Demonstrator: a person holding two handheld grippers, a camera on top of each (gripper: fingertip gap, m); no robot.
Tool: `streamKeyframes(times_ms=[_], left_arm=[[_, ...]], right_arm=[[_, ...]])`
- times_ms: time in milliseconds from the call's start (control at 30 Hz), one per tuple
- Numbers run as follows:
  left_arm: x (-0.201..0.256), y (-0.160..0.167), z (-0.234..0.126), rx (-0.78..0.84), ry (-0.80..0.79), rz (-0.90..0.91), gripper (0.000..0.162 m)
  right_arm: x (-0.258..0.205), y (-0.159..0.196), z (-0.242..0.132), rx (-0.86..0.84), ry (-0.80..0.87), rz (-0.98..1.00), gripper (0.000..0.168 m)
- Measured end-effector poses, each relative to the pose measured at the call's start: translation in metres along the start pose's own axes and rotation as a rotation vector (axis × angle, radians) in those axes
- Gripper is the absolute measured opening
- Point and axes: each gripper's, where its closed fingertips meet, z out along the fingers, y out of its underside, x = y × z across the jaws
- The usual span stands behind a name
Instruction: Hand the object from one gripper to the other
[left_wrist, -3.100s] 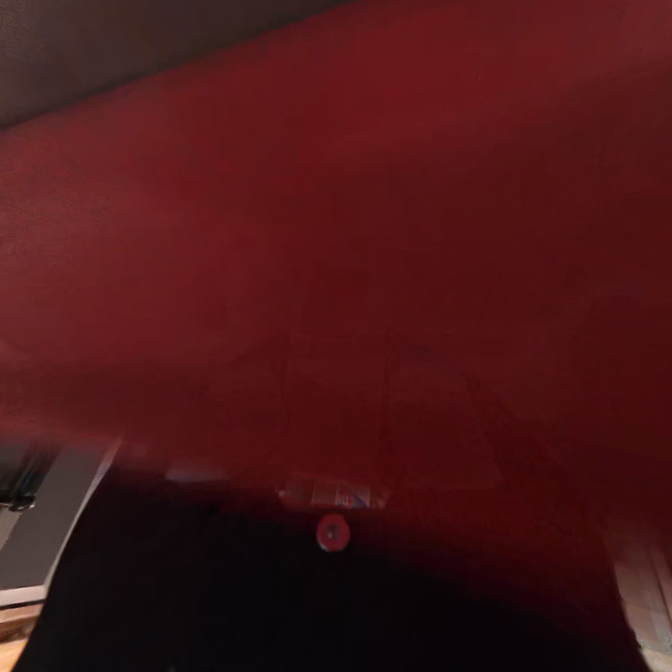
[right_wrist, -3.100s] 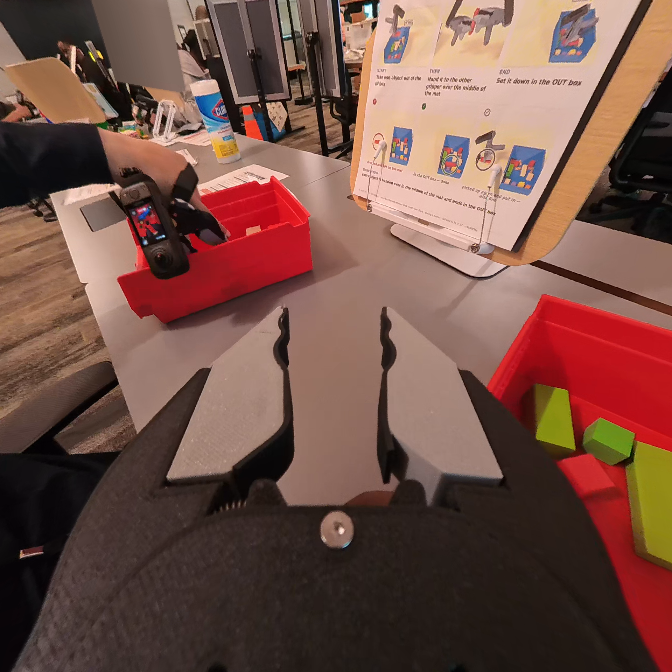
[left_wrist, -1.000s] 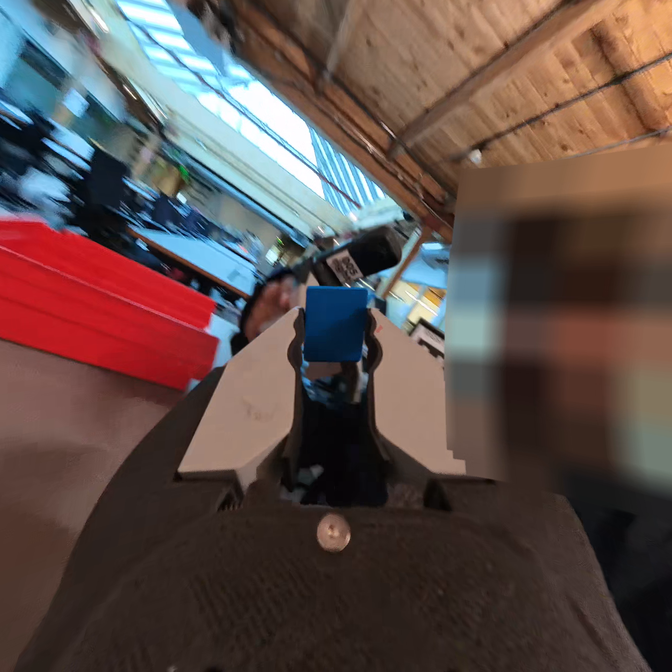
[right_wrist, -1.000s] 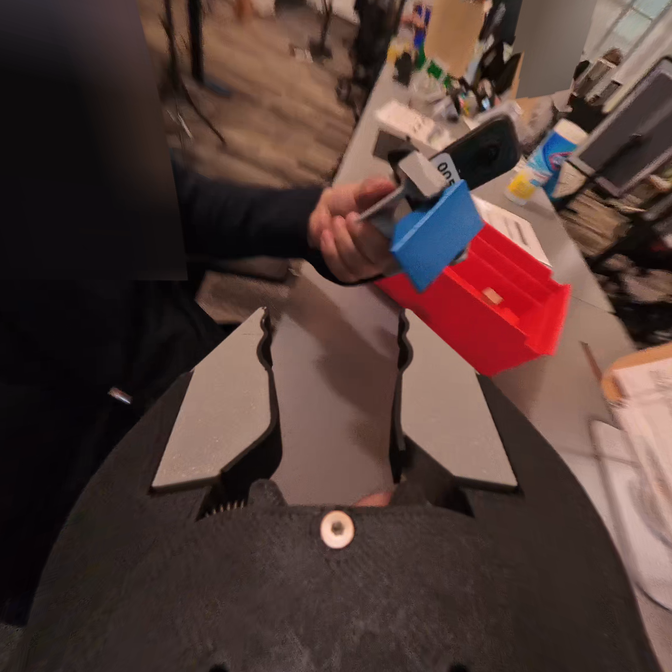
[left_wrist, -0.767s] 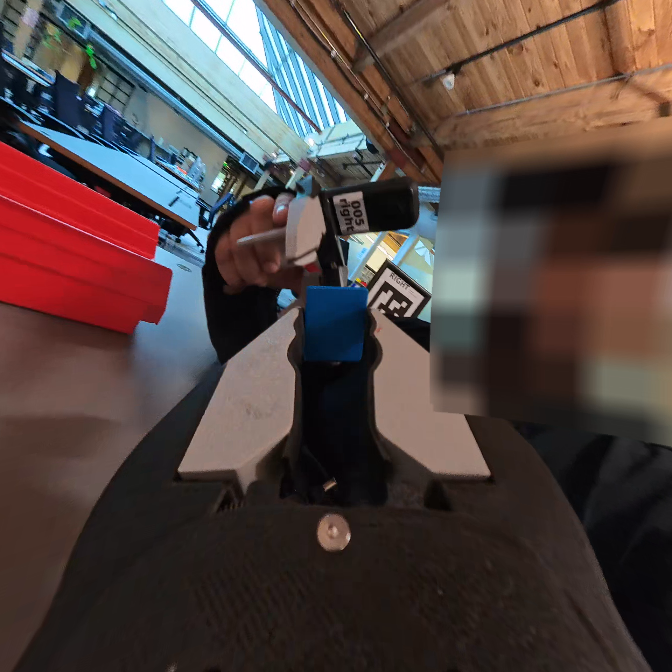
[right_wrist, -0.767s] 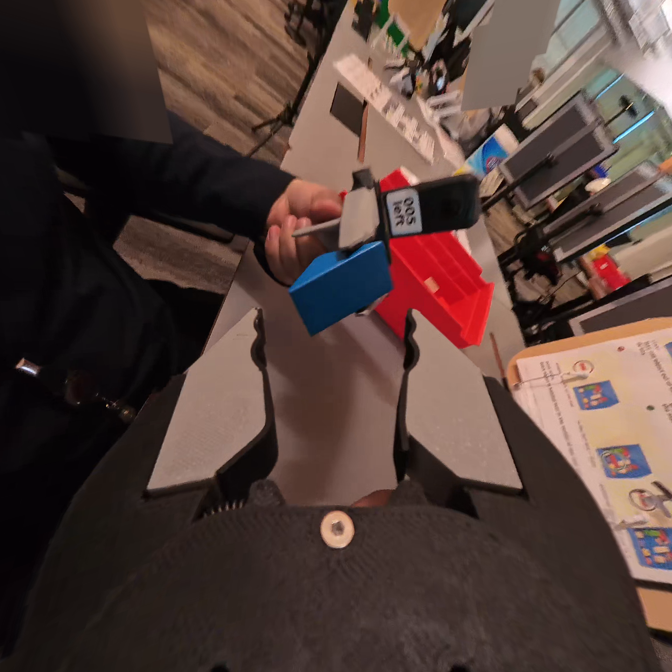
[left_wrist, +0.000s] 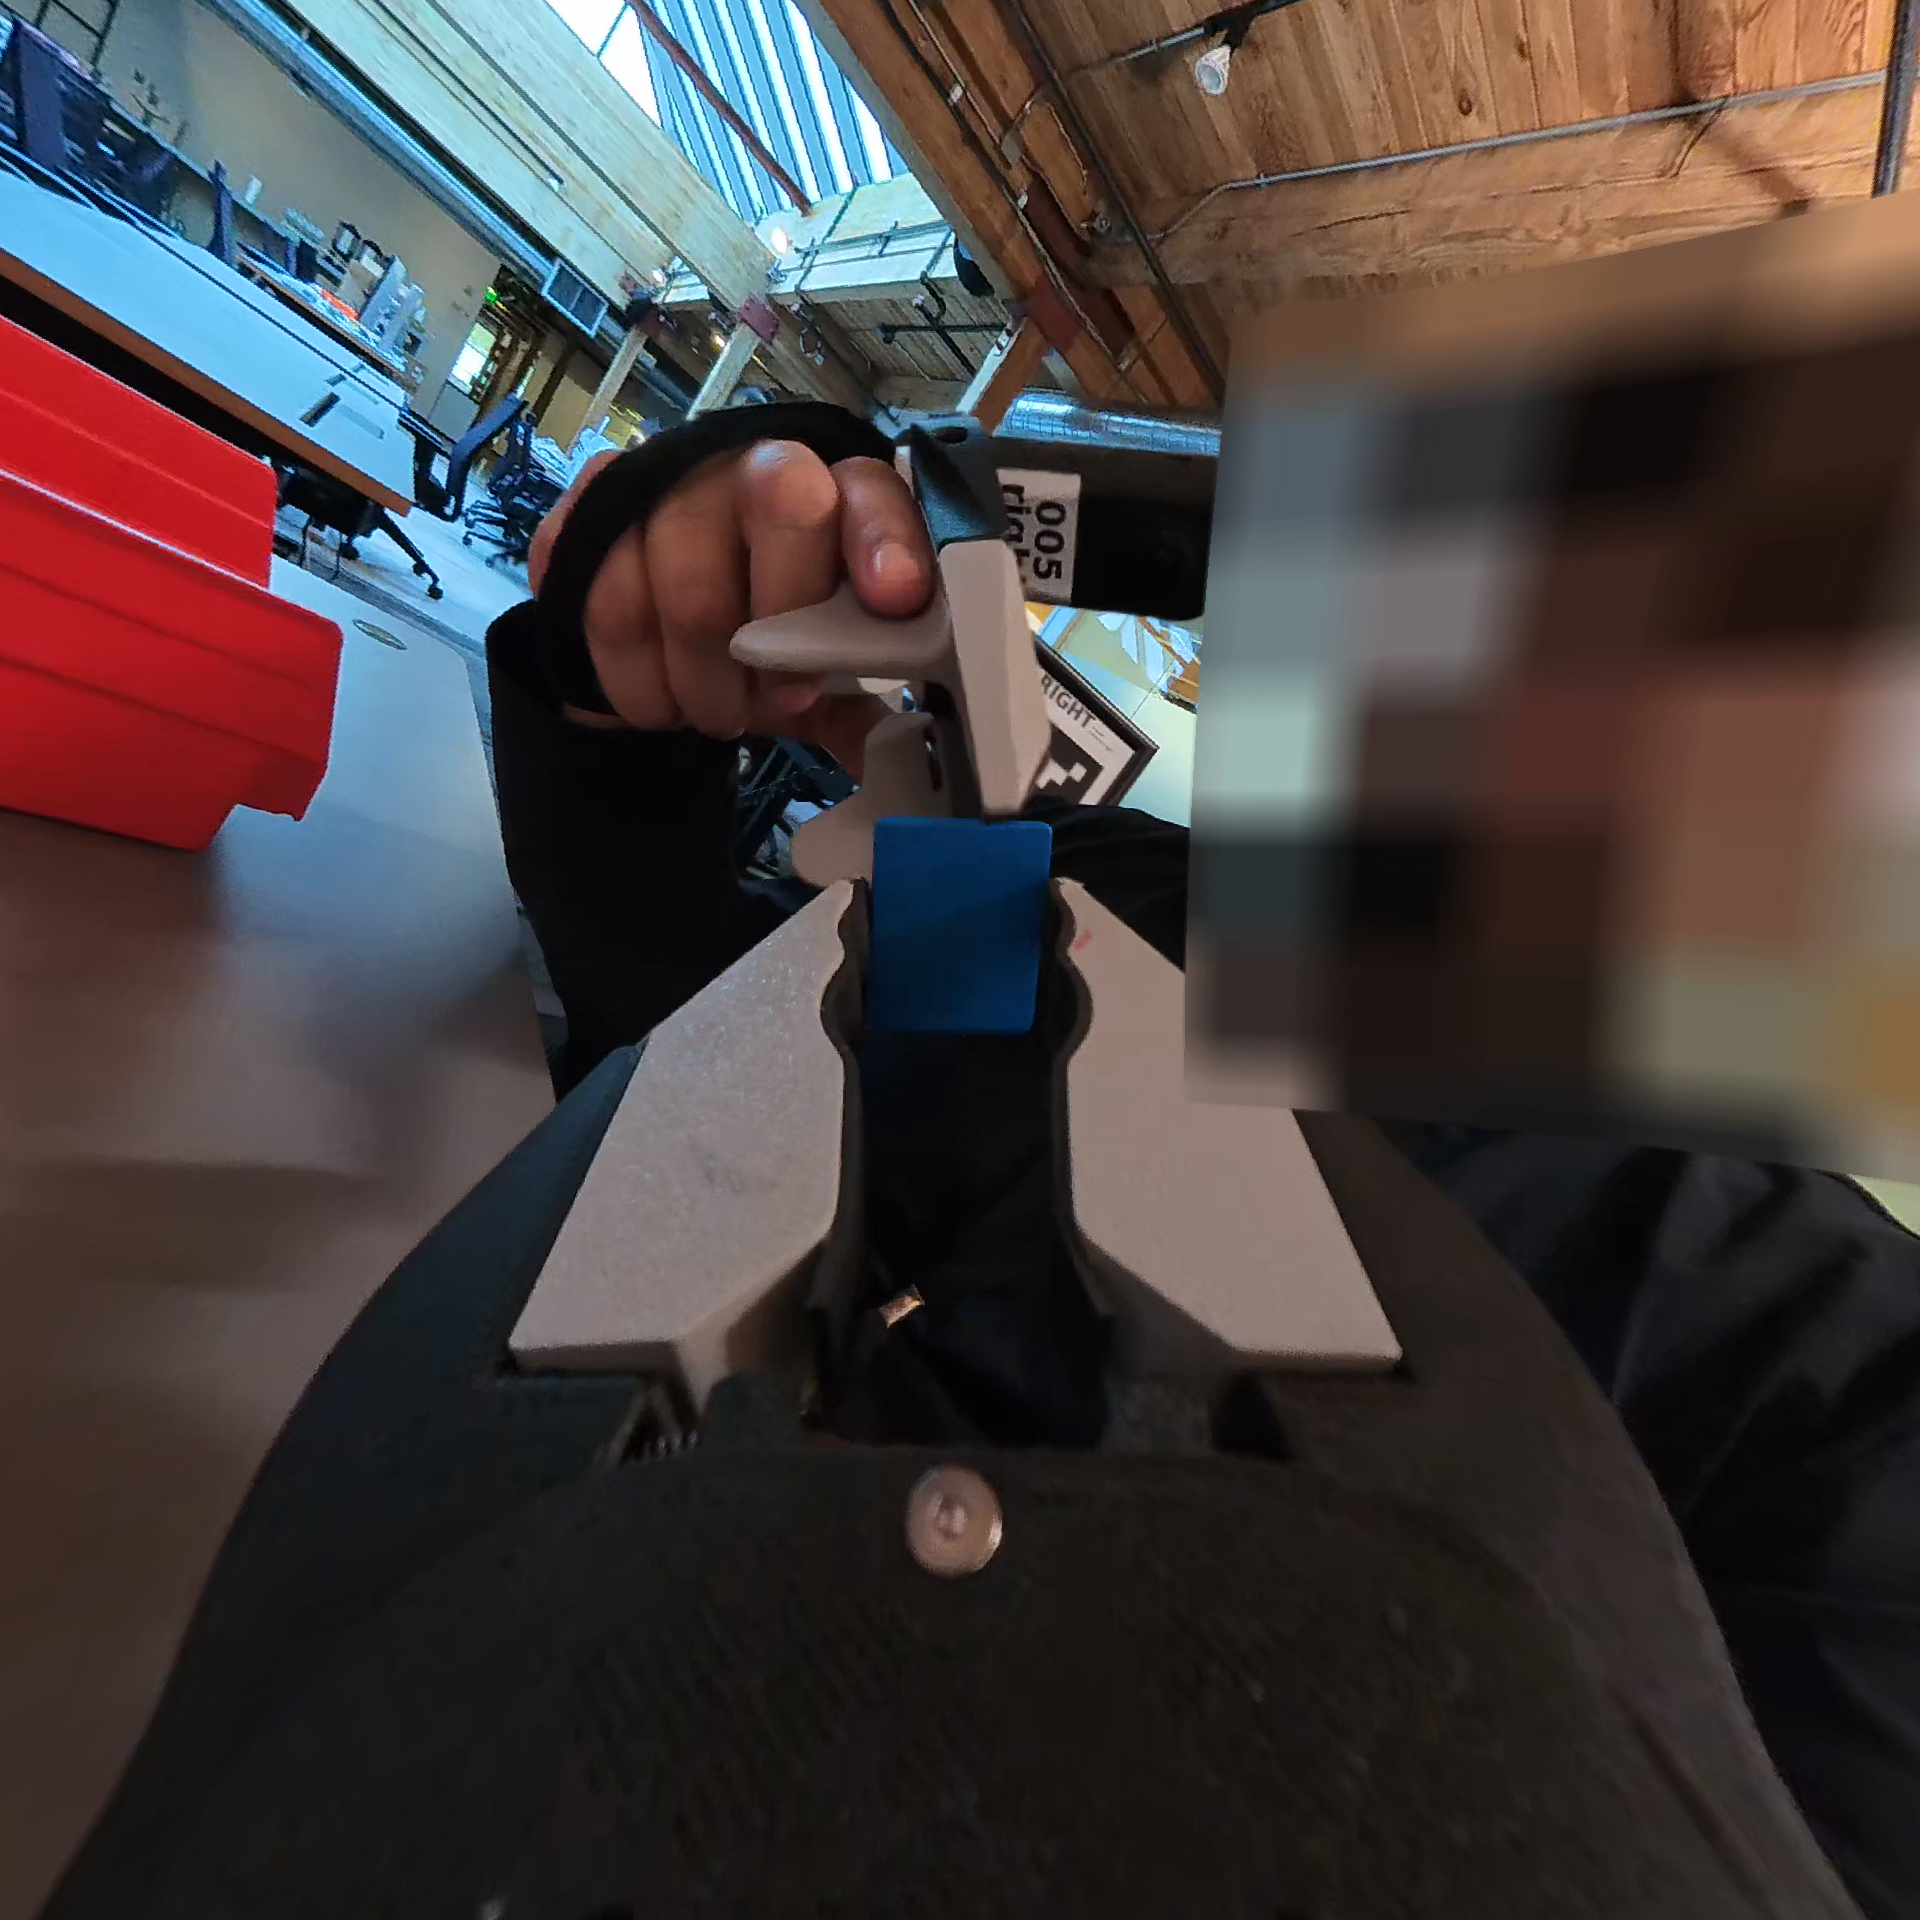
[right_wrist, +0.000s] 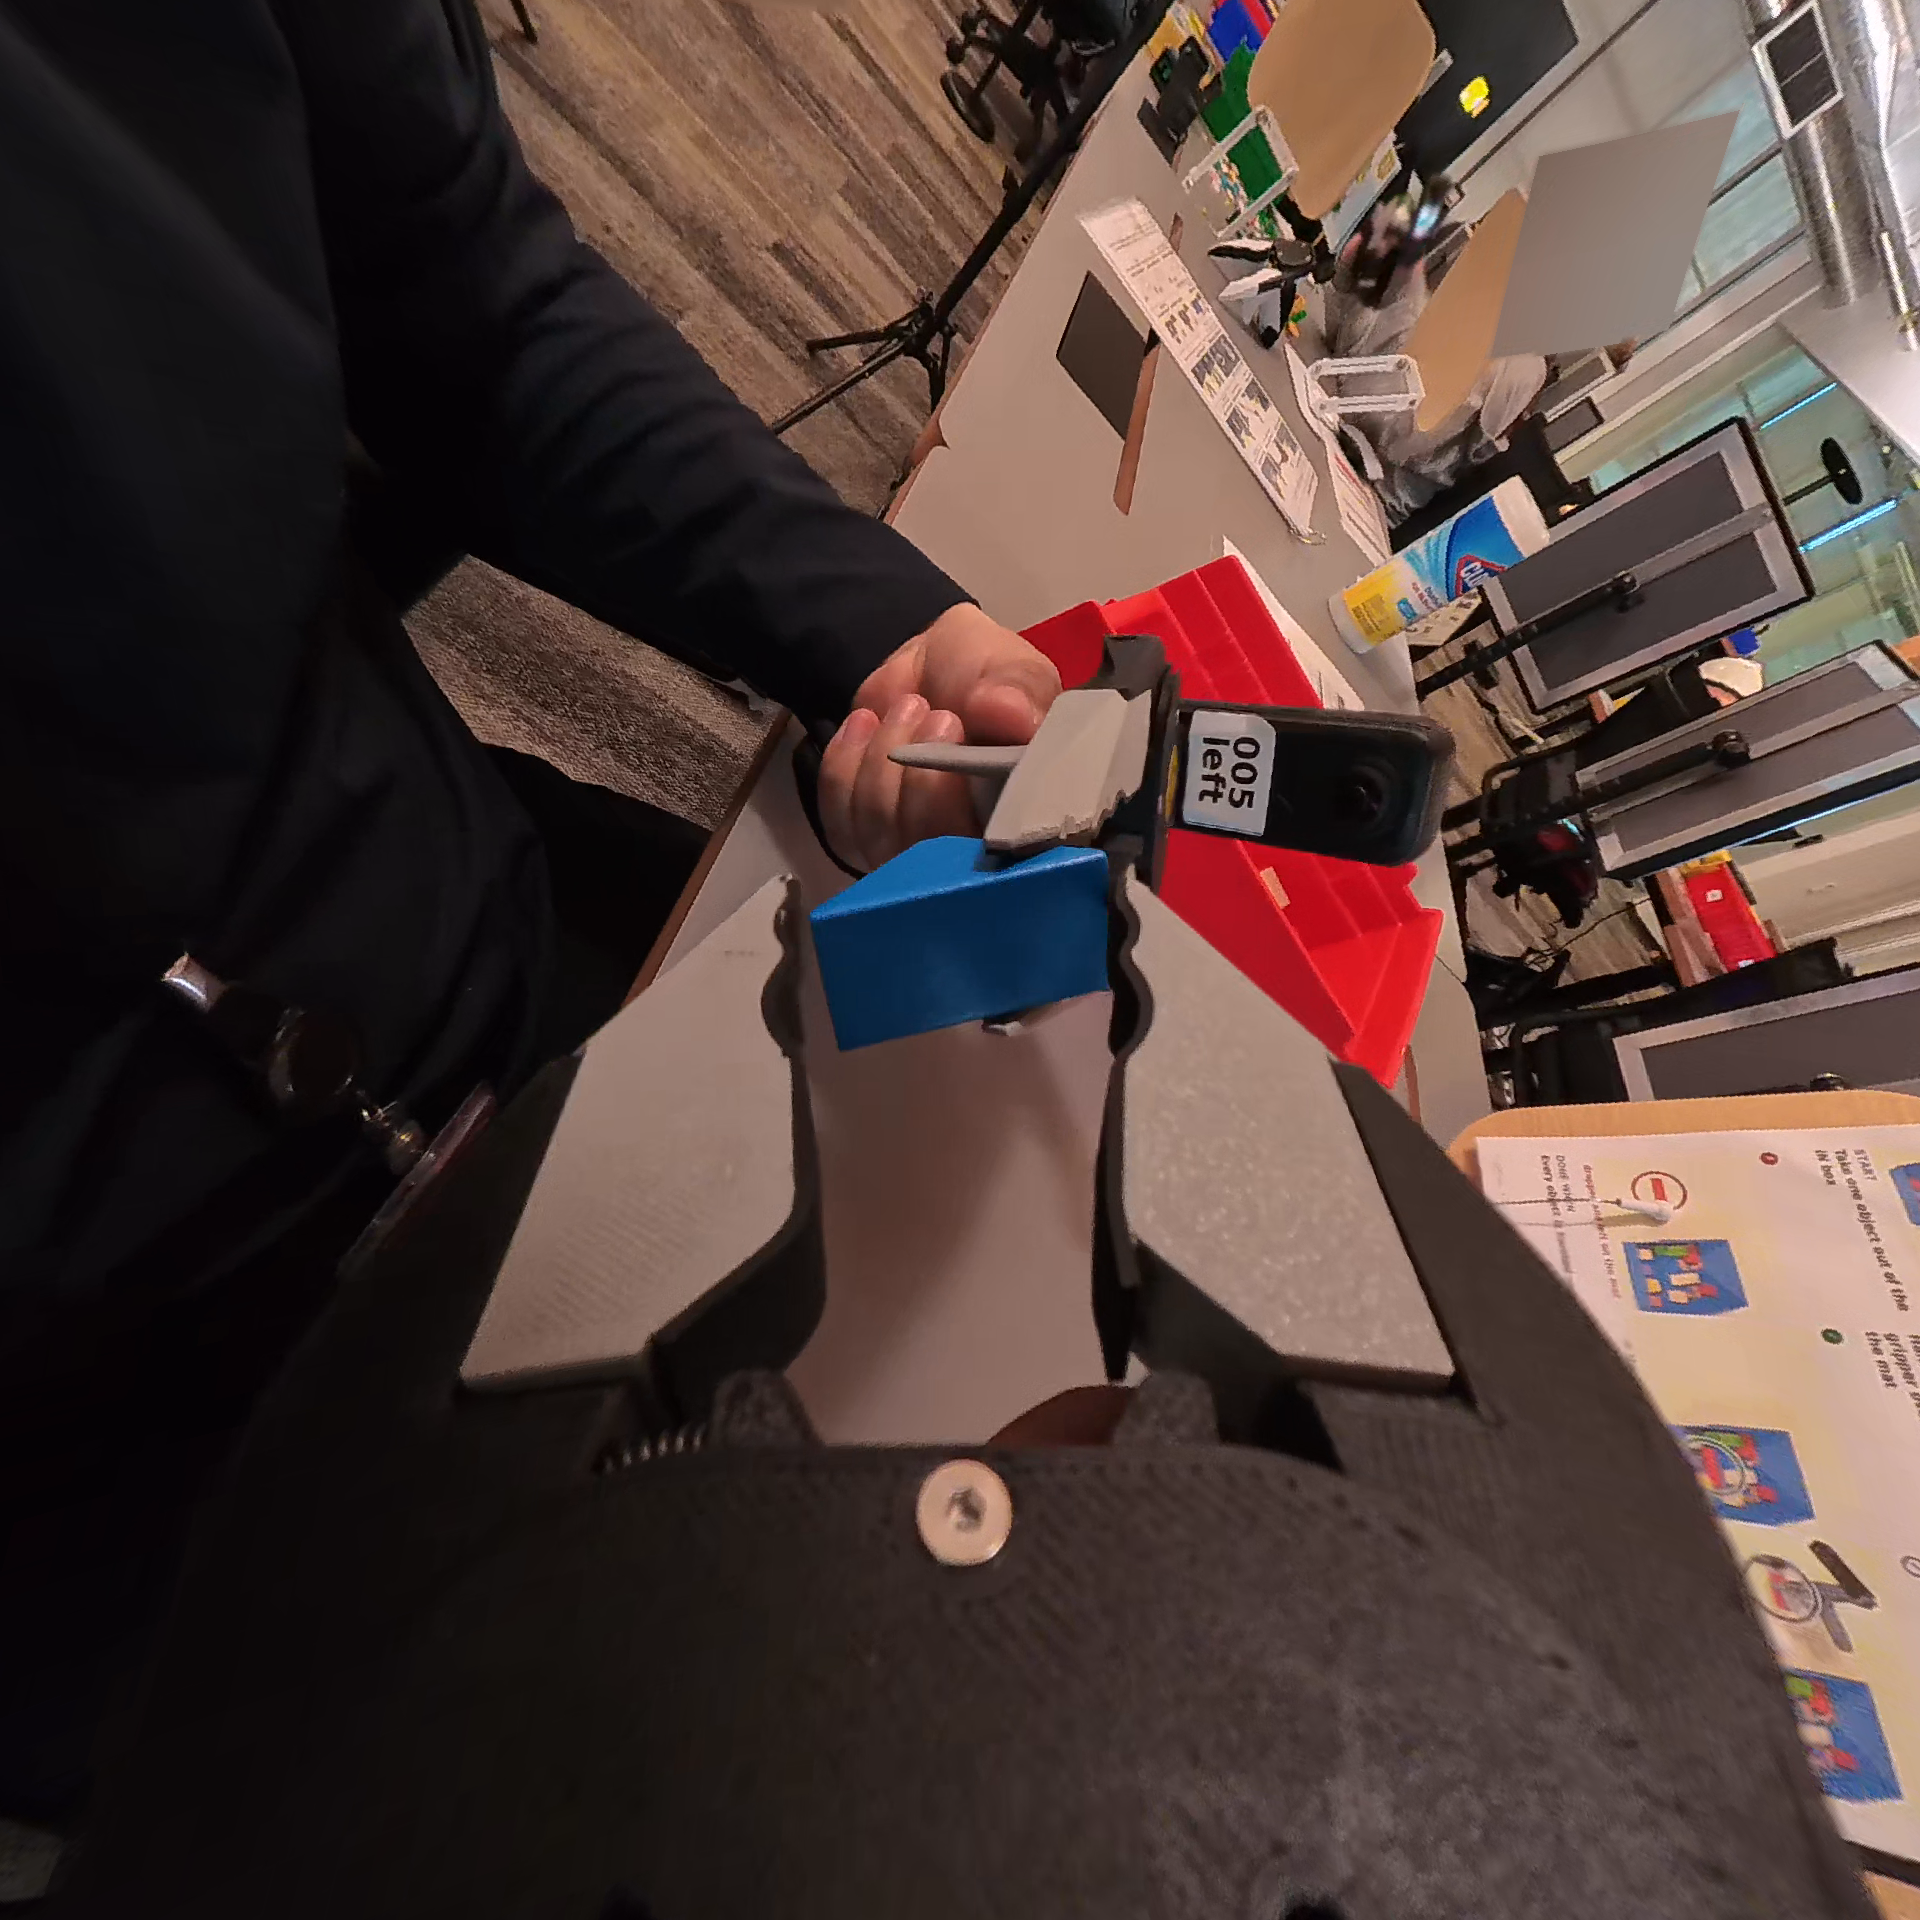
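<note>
Left tool (left_wrist: 956, 914) clamps blue block (right_wrist: 961, 951); block between spread right tool (right_wrist: 951, 925) tips.

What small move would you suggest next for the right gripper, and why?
Probably close the right gripper on the blue block. Its jaws stand open with the block between their tips, while the left gripper holds the block's other end, so the receiving grip should come before any release.

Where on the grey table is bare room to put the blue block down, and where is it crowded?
The grey table is bare between the red bin and the black pad. Another bare patch lies under the right gripper, whose jaws stand open. It is crowded around the blue block, where the left gripper holds it.
</note>
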Motion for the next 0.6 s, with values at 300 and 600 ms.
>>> streamKeyframes(times_ms=[300,600], left_arm=[[0.003,-0.005,0.005,-0.041,-0.164,0.251,0.031],[0.012,-0.02,0.005,-0.117,-0.502,0.843,0.031]], right_arm=[[0.008,-0.002,-0.002,0.039,0.007,0.077,0.056],[0.03,0.012,-0.011,0.028,0.009,0.358,0.054]])
